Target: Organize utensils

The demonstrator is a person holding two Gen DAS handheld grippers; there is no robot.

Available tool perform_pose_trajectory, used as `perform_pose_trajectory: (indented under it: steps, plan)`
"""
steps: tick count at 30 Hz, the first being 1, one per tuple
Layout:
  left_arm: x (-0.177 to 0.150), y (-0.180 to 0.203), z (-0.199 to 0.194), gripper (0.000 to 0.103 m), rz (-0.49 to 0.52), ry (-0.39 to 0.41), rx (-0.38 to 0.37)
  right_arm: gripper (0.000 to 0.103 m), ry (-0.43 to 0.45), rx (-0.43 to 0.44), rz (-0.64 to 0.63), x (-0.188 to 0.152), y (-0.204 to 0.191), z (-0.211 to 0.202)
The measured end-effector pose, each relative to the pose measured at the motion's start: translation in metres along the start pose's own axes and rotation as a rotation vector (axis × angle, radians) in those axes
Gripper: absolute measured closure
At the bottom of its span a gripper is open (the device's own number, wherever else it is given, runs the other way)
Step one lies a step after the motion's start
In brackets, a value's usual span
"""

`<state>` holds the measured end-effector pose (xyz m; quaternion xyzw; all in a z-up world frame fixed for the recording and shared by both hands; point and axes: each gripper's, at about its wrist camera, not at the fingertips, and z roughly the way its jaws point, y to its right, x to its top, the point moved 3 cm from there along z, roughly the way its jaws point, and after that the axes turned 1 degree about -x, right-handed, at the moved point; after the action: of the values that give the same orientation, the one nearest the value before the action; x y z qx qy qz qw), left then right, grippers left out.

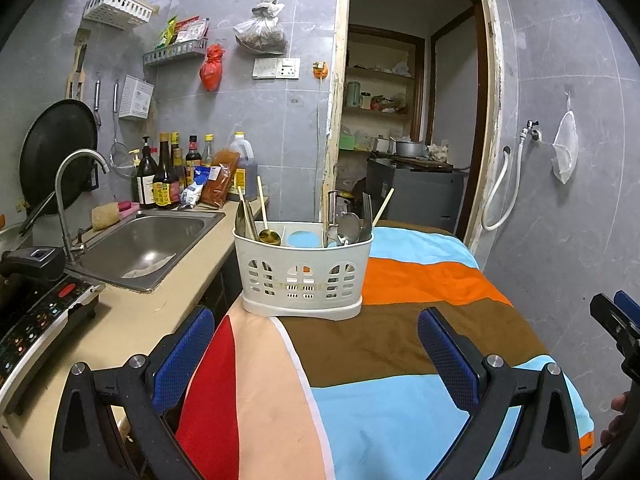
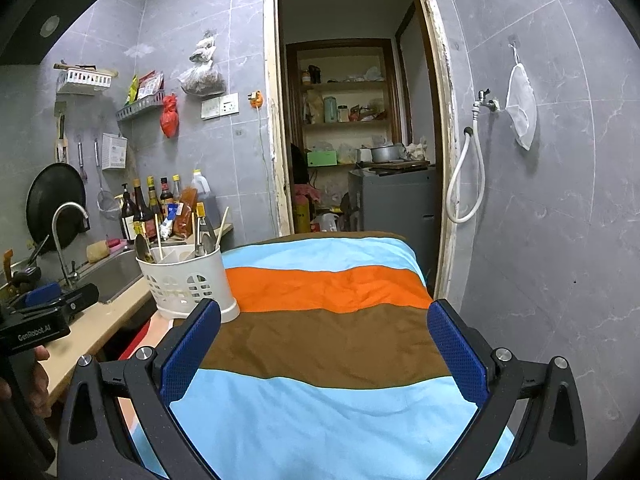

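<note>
Utensil caddy (image 1: 302,270) stands at the striped cloth's (image 1: 400,332) left edge.

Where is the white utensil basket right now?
The white utensil basket stands on the striped cloth at its left edge, beside the sink; in the right wrist view it sits left of centre.

One white caddy (image 1: 302,276) and that's it for holders. Poking out of it: three wooden chopsticks (image 1: 262,204), one gold spoon (image 1: 270,236), at least two steel spoons (image 1: 349,224), plus forks (image 1: 367,210) bunched too tight to count. Left of the caddy: one sink (image 1: 152,240), one faucet (image 1: 76,184), one black pan (image 1: 56,152). Behind the caddy, leftish: five bottles (image 1: 164,176) and one big jug (image 1: 241,160). Up the wall above the caddy: two racks (image 1: 116,10) and two hanging bags, one red (image 1: 211,68), one clear (image 1: 260,32).
</note>
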<state>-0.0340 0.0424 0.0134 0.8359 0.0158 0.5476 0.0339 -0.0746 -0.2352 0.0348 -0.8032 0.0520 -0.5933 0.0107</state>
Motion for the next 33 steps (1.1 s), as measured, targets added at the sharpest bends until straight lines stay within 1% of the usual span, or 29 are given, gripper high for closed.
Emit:
perform_pose_trajectory:
  steps: [15,33]
  plan:
    - [-0.0003,-0.0033,0.0033,0.000,-0.004,-0.004,0.001,0.001,-0.008,0.004,0.000,-0.0012,-0.0056,0.0068]
    - [-0.0006,-0.0032,0.0046,0.000,-0.004,-0.005,0.000,0.001,-0.009,0.005,-0.001,-0.0006,-0.0035,0.0085]
